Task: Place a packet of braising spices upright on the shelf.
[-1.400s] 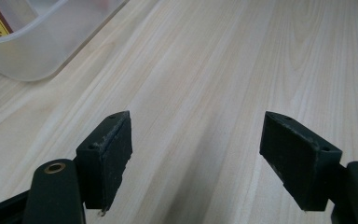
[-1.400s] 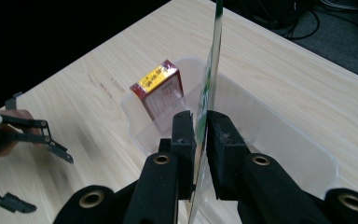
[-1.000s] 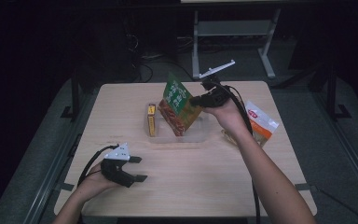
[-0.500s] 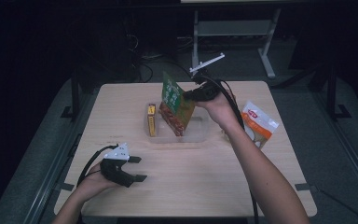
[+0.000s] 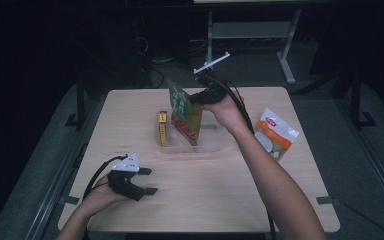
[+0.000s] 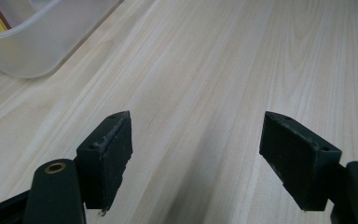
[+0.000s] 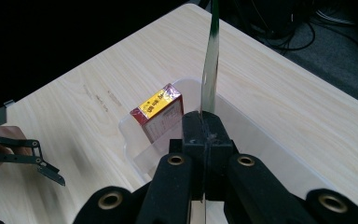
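Observation:
My right gripper (image 5: 196,99) is shut on the top edge of a green and orange snack bag (image 5: 184,111), which hangs upright with its lower end inside a clear plastic bin (image 5: 214,141). In the right gripper view the bag (image 7: 209,60) shows edge-on, pinched between the jaws (image 7: 204,135). A red and yellow box (image 5: 163,128) stands in the bin's left end (image 7: 161,114). My left gripper (image 5: 149,181) rests open near the table's front left, nothing between its pads (image 6: 112,156).
A white and orange pouch (image 5: 275,132) lies on the table to the right of the bin. The bin's corner (image 6: 37,51) shows ahead of the left gripper. A metal stand (image 5: 250,35) is behind the table.
My right gripper has carried the snack bag leftward and slightly up, so it now hangs more upright over the bin. The left gripper has stayed put.

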Action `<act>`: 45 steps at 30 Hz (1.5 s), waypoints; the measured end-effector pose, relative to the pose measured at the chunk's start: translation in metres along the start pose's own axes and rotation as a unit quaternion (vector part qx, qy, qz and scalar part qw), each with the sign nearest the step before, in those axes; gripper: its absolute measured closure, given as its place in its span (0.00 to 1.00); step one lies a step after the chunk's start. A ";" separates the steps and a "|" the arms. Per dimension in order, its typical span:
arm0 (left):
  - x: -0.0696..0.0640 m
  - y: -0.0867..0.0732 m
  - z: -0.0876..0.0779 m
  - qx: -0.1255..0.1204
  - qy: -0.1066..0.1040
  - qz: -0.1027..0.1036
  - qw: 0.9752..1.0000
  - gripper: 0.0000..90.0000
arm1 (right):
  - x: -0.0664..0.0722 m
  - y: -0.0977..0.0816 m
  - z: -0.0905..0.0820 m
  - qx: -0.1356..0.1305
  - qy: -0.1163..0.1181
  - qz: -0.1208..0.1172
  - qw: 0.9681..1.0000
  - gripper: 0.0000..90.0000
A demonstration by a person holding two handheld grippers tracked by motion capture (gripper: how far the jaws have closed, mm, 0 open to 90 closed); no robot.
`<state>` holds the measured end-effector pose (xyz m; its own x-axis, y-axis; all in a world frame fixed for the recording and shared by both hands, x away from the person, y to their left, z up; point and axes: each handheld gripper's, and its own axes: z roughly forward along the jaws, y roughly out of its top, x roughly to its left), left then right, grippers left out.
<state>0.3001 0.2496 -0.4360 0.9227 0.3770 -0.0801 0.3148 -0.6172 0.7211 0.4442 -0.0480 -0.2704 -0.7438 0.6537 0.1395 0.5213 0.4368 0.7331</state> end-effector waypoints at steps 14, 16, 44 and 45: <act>-0.001 0.000 0.001 0.000 0.000 0.003 1.000 0.27 | 0.001 -0.001 0.000 -0.005 0.002 0.001 1.000 0.72; -0.001 0.000 0.002 0.000 0.000 0.003 1.000 0.27 | 0.002 -0.003 -0.001 -0.008 -0.001 -0.001 1.000 0.61; -0.002 0.000 0.004 0.009 0.003 -0.005 1.000 0.22 | 0.002 -0.083 -0.039 -0.038 0.015 -0.033 0.999 0.40; -0.002 0.000 0.005 0.009 0.004 -0.006 1.000 0.22 | 0.002 -0.088 -0.039 -0.038 0.013 -0.036 0.999 0.40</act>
<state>0.2992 0.2455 -0.4387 0.9173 0.3896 -0.0827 0.3292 -0.6248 0.7080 0.3805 -0.1093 -0.3081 -0.7892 0.6058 0.1011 0.4340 0.4336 0.7897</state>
